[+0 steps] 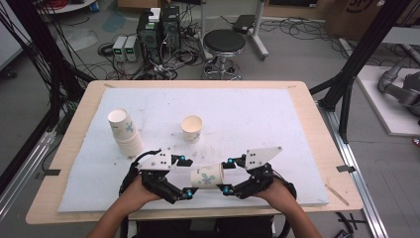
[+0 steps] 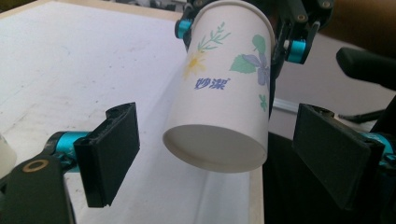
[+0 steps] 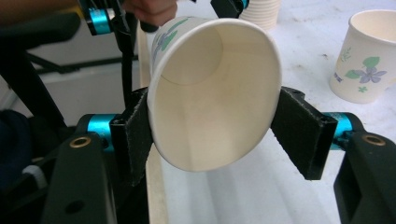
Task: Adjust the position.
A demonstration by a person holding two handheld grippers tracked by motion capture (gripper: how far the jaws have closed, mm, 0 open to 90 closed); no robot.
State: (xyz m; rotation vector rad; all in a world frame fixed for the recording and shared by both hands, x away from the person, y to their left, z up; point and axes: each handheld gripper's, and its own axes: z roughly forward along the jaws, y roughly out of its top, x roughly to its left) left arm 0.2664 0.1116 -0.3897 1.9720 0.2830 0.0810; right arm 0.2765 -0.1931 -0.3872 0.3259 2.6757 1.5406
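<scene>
Each hand carries a black claw, the left claw (image 1: 184,177) and the right claw (image 1: 225,175) alike in build. A grey three-cornered plate dotted with small dark screw holes caps each one. Bright turquoise metal collars sit at the jaw pivots. The jaws end in flat, rectangular black pads (image 2: 111,151) with a matte, slightly rough face. Brass-ringed holes mark the black linkage arms. Black cables loop behind the wrists. The forearms are bare.

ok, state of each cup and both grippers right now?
Flowered paper cup between the grippers: on its side, off the table, rim squeezed oval.
Right gripper: shut on that cup's rim.
Left gripper: open, jaws clear of the cup's base.
Lone paper cup: upright, empty.
Stack of paper cups: nested, leaning.
</scene>
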